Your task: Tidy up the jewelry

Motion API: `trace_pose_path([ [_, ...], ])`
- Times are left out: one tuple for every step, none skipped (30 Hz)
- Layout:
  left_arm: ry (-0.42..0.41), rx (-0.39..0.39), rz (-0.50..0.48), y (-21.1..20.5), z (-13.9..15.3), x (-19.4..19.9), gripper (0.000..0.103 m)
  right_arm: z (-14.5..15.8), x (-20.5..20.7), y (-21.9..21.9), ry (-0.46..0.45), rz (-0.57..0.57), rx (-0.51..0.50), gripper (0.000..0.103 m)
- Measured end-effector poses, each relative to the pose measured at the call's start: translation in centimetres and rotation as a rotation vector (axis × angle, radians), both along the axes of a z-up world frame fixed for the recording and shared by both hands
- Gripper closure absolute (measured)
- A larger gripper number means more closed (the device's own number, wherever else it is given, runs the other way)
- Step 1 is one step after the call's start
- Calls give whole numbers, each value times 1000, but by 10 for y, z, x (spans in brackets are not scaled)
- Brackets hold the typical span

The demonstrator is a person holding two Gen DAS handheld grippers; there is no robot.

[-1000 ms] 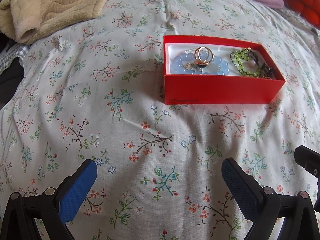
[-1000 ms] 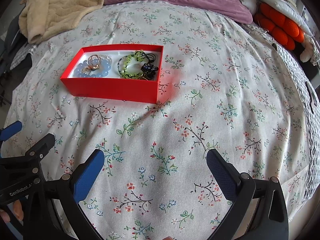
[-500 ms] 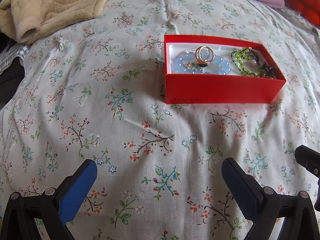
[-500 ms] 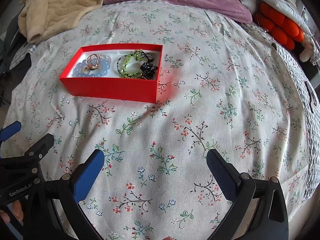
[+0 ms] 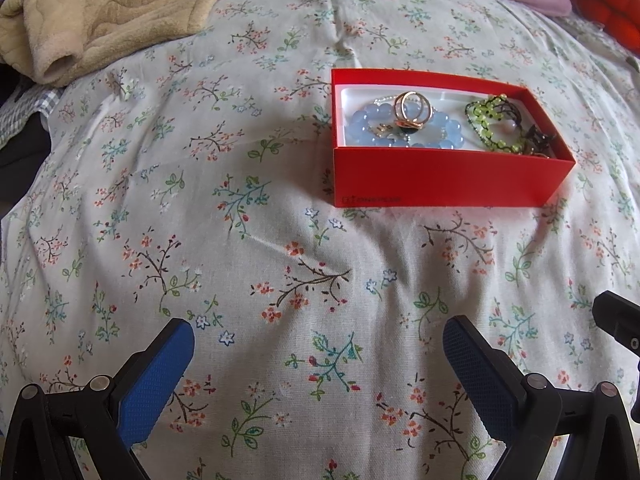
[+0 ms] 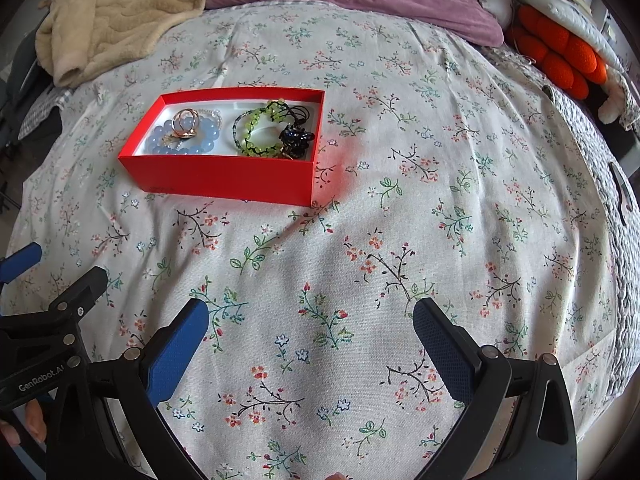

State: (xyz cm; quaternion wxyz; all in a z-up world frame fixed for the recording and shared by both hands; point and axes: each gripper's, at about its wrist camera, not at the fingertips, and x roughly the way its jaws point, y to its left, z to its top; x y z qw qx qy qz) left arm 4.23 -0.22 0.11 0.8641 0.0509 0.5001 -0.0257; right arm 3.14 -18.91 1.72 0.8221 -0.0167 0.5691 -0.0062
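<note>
Your left gripper [image 5: 318, 336] and right gripper [image 6: 310, 320] both stand wide apart at the bottom of their frames, gripping nothing, well short of the red box [image 6: 224, 178] sitting left of centre in the upper half of the right view. Everything appears to be in it: the blue bead bracelet [image 5: 404, 130] with the gold rings [image 5: 412, 110] on top, the green beaded bracelet [image 6: 260, 134], the dark tangled piece [image 6: 296, 138]. If you lift anything, go for the rings first and come straight down, pinching lightly so the beads underneath don't drag. "GenRobot.AI" is printed on the other gripper at lower left of the right view; the box's small front print is unreadable.
</note>
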Motion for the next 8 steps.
trace_pose_path([
  [2, -2, 1, 1, 0, 0, 1, 0, 0, -1, 1, 0, 0, 0],
  [3, -5, 1, 2, 0, 0, 1, 0, 0, 0, 0, 0, 0, 0],
  [4, -9, 1, 3, 0, -1, 1, -1, 0, -1, 0, 1, -1, 0],
  [5, -13, 1, 3, 0, -1, 1, -1, 0, -1, -1, 0, -1, 0],
  [4, -17, 0, 4, 0, -1, 1, -1, -1, -2, -2, 1, -2, 0],
  [3, -19, 2, 4, -1, -2, 1, -1, -1, -2, -3, 0, -3, 0],
  [1, -18, 4, 4, -1, -3, 1, -2, -2, -3, -2, -3, -3, 0],
  [1, -17, 4, 4, -2, -3, 1, -3, -2, -4, 0, -6, -4, 0],
])
